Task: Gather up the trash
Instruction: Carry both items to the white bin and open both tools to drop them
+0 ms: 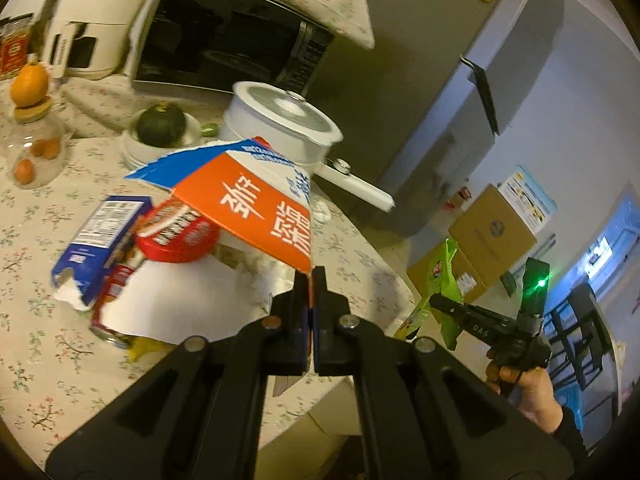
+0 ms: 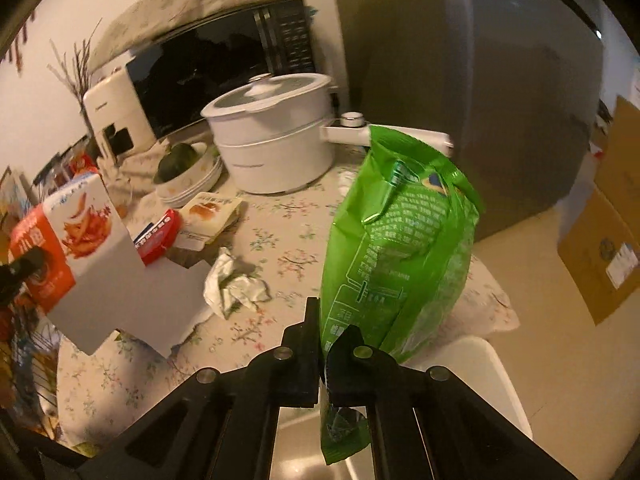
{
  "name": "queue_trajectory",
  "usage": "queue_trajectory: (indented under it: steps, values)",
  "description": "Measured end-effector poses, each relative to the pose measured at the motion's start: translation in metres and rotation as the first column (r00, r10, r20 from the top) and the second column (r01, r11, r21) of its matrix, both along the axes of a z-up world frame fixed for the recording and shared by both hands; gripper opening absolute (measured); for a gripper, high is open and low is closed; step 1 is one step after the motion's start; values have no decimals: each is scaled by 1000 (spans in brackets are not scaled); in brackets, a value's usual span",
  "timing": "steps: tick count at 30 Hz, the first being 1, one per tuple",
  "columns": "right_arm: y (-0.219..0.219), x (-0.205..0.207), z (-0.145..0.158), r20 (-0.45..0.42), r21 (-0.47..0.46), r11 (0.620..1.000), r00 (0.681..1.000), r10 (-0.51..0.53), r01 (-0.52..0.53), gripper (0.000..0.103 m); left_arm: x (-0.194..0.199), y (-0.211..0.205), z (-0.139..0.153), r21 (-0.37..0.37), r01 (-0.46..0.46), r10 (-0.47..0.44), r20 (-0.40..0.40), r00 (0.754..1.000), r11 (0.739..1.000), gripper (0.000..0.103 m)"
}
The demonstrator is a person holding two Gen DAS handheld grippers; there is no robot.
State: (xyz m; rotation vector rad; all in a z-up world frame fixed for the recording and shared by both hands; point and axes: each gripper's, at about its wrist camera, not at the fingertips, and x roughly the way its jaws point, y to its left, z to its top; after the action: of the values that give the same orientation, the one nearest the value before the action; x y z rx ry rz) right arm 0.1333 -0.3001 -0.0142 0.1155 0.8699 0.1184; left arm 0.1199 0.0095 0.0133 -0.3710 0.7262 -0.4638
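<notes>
**Trash in both grippers over the floral table**

Trash is held in each hand. The left gripper point(image 1: 311, 280) has its jaws pressed together on the edge of a flattened carton point(image 1: 256, 204), orange with large white Chinese characters and a blue-and-white printed panel; the right wrist view shows its other face, white with a picture of reddish fried strips. The carton hangs above the table point(image 1: 48, 360), in front of the white pot point(image 1: 280, 120).

The right gripper point(image 2: 324, 332) pinches the lower edge of a green snack bag point(image 2: 400, 248), which stands up from the jaws to the right of the white pot, past the table's edge. The bag is glossy, creased, open at the top, and covered in fine white print too small to read.

More trash lies on the table in front of the pot: a torn blue box point(image 1: 96, 240) with a white label panel, a red round lid point(image 1: 176, 232) with white lettering that is blurred, perhaps Chinese, a crumpled white tissue point(image 2: 232, 284), and a pale wrapper point(image 2: 212, 212) picturing bread. A dark green squash point(image 1: 160, 124) sits in a bowl left of the pot, with a microwave point(image 1: 224, 40) behind.
</notes>
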Motion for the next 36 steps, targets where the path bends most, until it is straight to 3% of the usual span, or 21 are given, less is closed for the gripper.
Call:
queue_trajectory:
  steps: [9,20,22,27,36]
  values:
    - [-52,-40,-13,-76,68,996,996,-54,59,3,-7,-51,-3,12,117,-117,-7,993,993,2]
    - [-82,-47,-72,-277,100,987,957,-91,123,5,-16,-119,-26,39,275,-272,-72,960,961,2]
    - [-90,-47,-77,-298,116,982,948,-110,150,12,-18,-130,-31,47,304,-300,-82,950,951,2]
    - [-106,-56,-71,-284,142,970,947,-153,199,52,-28,-162,-46,87,379,-369,-111,923,921,2]
    - [-124,-72,-64,-261,70,969,942,-212,237,56,-32,-207,-70,107,475,-456,-163,875,873,2]
